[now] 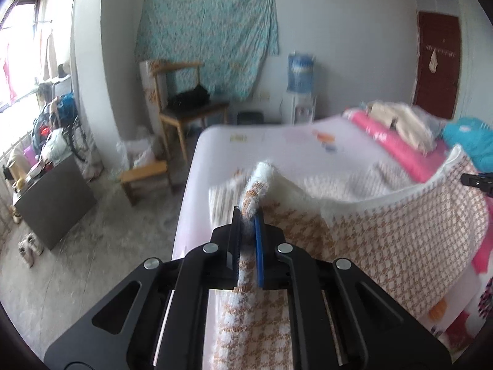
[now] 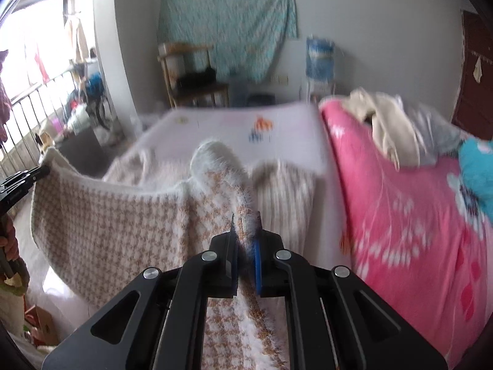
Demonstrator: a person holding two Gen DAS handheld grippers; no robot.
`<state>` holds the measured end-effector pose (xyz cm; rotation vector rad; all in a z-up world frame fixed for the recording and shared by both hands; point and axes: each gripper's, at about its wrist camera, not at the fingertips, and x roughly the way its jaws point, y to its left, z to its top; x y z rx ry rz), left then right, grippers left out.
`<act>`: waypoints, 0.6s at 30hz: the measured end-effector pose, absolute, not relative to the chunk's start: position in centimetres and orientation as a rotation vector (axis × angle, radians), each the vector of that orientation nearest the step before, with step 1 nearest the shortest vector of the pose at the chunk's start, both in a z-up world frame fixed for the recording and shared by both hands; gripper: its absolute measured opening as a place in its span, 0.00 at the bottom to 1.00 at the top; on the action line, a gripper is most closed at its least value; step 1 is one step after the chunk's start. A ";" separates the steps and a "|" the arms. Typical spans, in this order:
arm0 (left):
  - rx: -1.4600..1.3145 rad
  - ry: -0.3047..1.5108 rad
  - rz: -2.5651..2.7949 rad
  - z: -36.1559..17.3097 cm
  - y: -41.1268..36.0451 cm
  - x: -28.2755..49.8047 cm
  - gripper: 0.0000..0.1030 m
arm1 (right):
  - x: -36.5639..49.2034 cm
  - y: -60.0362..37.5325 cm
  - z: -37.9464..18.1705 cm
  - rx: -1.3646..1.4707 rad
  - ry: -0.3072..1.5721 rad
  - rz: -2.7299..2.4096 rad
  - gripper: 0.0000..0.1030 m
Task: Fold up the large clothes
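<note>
A fuzzy white and tan houndstooth garment [image 1: 385, 234] hangs stretched between both grippers above the pale bed [image 1: 277, 135]. My left gripper [image 1: 248, 215] is shut on one white-trimmed corner of it. My right gripper [image 2: 246, 219] is shut on the other corner, and the garment [image 2: 117, 215] sags in a wide sheet to the left in the right wrist view. The far part of the garment rests on the bed [image 2: 222, 123]. The right gripper's tip shows at the right edge of the left wrist view [image 1: 477, 180]. The left gripper shows at the left edge of the right wrist view [image 2: 21, 182].
A pink floral quilt [image 2: 400, 215] with beige clothes [image 2: 385, 123] and a teal item [image 2: 477, 166] lies along the bed's right side. A wooden chair [image 1: 188, 104], a low stool [image 1: 144, 175] and a dark cabinet [image 1: 52, 200] stand on the floor to the left.
</note>
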<state>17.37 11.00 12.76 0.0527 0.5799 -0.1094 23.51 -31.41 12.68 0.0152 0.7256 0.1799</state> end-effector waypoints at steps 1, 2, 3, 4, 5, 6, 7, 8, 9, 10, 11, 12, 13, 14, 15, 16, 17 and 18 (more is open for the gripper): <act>0.059 0.567 -0.112 13.4 10.8 18.4 0.07 | 24.3 -31.4 13.3 0.010 0.705 0.181 0.07; 0.076 0.547 -0.109 14.0 10.8 19.7 0.07 | 25.3 -31.4 13.9 0.004 0.686 0.182 0.07; 0.093 0.535 -0.104 14.2 10.5 20.9 0.07 | 26.9 -31.5 14.4 0.000 0.668 0.183 0.07; 0.106 0.531 -0.099 14.5 10.5 22.9 0.07 | 28.4 -31.7 14.8 0.003 0.658 0.185 0.07; 0.106 0.532 -0.100 14.6 10.1 24.2 0.07 | 29.9 -31.8 15.0 0.009 0.655 0.191 0.07; 0.107 0.544 -0.105 14.7 10.0 26.3 0.07 | 32.0 -32.0 15.0 0.016 0.661 0.199 0.07; 0.116 0.561 -0.109 14.5 9.7 28.3 0.07 | 33.8 -32.0 14.8 0.022 0.671 0.201 0.07; 0.123 0.575 -0.106 14.1 9.1 29.8 0.07 | 35.5 -32.0 14.5 0.023 0.686 0.203 0.07; 0.128 0.607 -0.103 13.3 8.9 32.0 0.07 | 37.7 -32.1 13.7 0.030 0.712 0.203 0.07; 0.130 0.642 -0.105 12.4 8.5 33.9 0.07 | 39.6 -32.2 12.6 0.038 0.741 0.200 0.07; 0.133 0.678 -0.107 11.3 8.2 35.4 0.07 | 40.9 -32.2 11.6 0.040 0.767 0.202 0.07; 0.124 0.747 -0.111 9.3 8.3 37.7 0.07 | 42.9 -32.4 9.7 0.051 0.817 0.200 0.08; 0.117 0.801 -0.116 7.8 8.2 39.0 0.08 | 44.1 -32.5 8.2 0.061 0.855 0.195 0.08; 0.111 0.843 -0.117 6.5 8.3 40.0 0.10 | 45.0 -32.6 6.9 0.065 0.892 0.193 0.08; 0.098 0.907 -0.117 4.5 8.6 41.3 0.14 | 46.3 -32.8 4.9 0.073 0.952 0.190 0.09; 0.080 0.973 -0.116 2.6 9.1 42.4 0.15 | 47.0 -33.1 3.4 0.085 0.995 0.184 0.15; 0.055 1.010 -0.118 1.6 9.8 43.0 0.24 | 47.3 -33.2 2.4 0.092 1.026 0.180 0.20; 0.029 1.022 -0.116 1.1 10.4 43.2 0.34 | 47.5 -33.6 1.7 0.096 1.047 0.156 0.27</act>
